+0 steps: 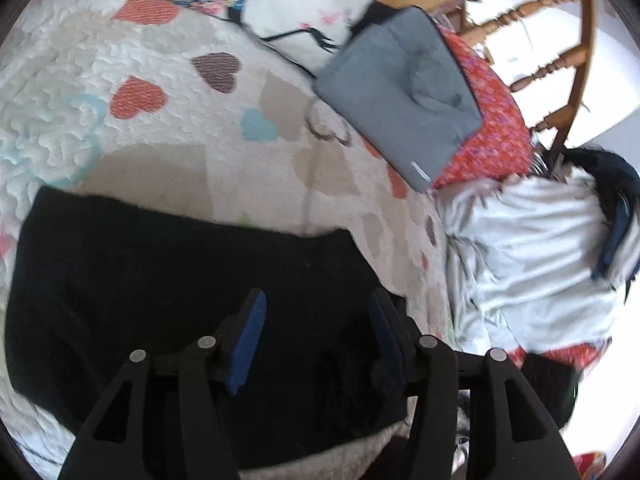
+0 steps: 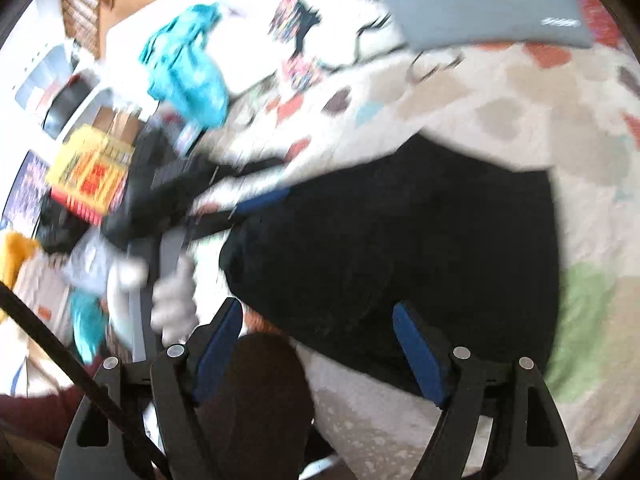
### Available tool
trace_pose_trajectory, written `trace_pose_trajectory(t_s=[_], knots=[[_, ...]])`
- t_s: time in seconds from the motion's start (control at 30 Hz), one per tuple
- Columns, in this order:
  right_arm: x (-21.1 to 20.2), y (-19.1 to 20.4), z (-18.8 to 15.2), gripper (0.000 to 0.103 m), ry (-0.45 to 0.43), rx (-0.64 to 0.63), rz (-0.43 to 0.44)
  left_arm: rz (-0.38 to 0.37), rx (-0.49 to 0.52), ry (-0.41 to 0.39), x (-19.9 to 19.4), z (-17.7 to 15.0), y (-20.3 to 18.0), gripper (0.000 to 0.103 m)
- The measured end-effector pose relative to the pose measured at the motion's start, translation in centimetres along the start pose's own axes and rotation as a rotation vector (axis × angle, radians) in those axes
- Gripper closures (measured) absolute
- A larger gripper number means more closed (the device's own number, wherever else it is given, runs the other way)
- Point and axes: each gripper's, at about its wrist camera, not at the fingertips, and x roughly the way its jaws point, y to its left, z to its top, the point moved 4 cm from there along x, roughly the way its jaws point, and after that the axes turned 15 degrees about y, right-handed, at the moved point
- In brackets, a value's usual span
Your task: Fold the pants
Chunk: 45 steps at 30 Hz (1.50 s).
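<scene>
Black pants (image 1: 160,288) lie folded flat on a heart-patterned quilt (image 1: 160,120). My left gripper (image 1: 318,304) is open just above the pants' right part, with nothing between its blue pads. In the right wrist view the same pants (image 2: 400,248) fill the middle. My right gripper (image 2: 318,316) is open and empty over the pants' near edge. The other gripper (image 2: 224,208), held in a gloved hand (image 2: 174,304), shows blurred at the pants' left edge.
A folded grey garment (image 1: 400,88) lies on a red patterned cloth (image 1: 496,120) at the back right. A pale crumpled garment (image 1: 536,256) lies right of the pants. A wooden chair (image 1: 560,40) stands behind. A turquoise cloth (image 2: 188,68) and clutter (image 2: 88,168) lie at left.
</scene>
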Motion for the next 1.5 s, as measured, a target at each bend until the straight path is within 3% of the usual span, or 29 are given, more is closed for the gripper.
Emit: trace_pose_trajectory(t_s=[0.1, 0.17, 0.27, 0.37, 0.53, 0.6, 0.73, 0.83, 0.97, 1.0, 1.13, 1.17, 1.2, 1.3, 1.5], knots=[[-1.4, -2.1, 1.5, 0.020, -0.039, 0.139, 0.098, -0.017, 0.030, 0.004, 0.4, -2.0, -1.5, 0.051], [-0.5, -3.1, 2.7, 0.021, -0.014, 0.201, 0.202, -0.063, 0.006, 0.015, 0.9, -3.5, -1.8, 0.051], [2.6, -3.7, 4.3, 0.021, 0.057, 0.255, 0.262, -0.119, -0.033, 0.064, 2.7, -5.5, -1.6, 0.051], [7.0, -5.3, 5.7, 0.020, 0.147, 0.349, 0.307, -0.042, -0.045, 0.130, 5.7, -6.4, -1.1, 0.051], [8.7, -6.7, 8.0, 0.010, 0.142, 0.458, 0.433, 0.015, -0.024, 0.151, 7.5, -7.1, -1.0, 0.051], [8.0, -6.1, 8.3, 0.010, 0.144, 0.432, 0.411, 0.032, -0.005, 0.136, 6.9, -7.1, -1.5, 0.051], [2.3, -5.0, 7.4, 0.011, 0.007, 0.338, 0.391, 0.039, 0.027, 0.096, 5.0, -7.2, -2.2, 0.051], [-1.4, -5.9, 5.2, 0.011, -0.054, 0.294, 0.198, 0.045, 0.021, 0.097, 5.0, -6.4, -2.2, 0.051], [-2.7, -8.5, 3.0, 0.011, -0.054, 0.316, -0.029, 0.075, 0.036, 0.125, 7.1, -4.5, -2.6, 0.050], [-2.4, -9.1, 2.7, 0.013, -0.049, 0.323, -0.056, 0.093, 0.042, 0.137, 7.9, -4.1, -2.8, 0.050], [0.4, -10.8, 2.6, 0.031, -0.014, 0.340, -0.015, 0.151, 0.083, 0.187, 10.5, -3.6, -3.4, 0.052], [1.4, -10.8, 2.9, 0.036, 0.001, 0.338, -0.009, 0.189, 0.101, 0.178, 10.6, -3.7, -3.5, 0.064], [1.8, -10.8, 2.9, 0.045, 0.007, 0.336, -0.010, 0.217, 0.112, 0.179, 10.6, -3.7, -3.6, 0.072], [1.7, -10.9, 3.4, 0.087, -0.012, 0.341, 0.020, 0.216, 0.096, 0.177, 10.5, -3.7, -3.3, 0.075], [-2.4, -13.0, 3.0, 0.095, -0.113, 0.390, 0.035, 0.266, 0.111, 0.143, 12.4, -2.9, -5.6, 0.075]])
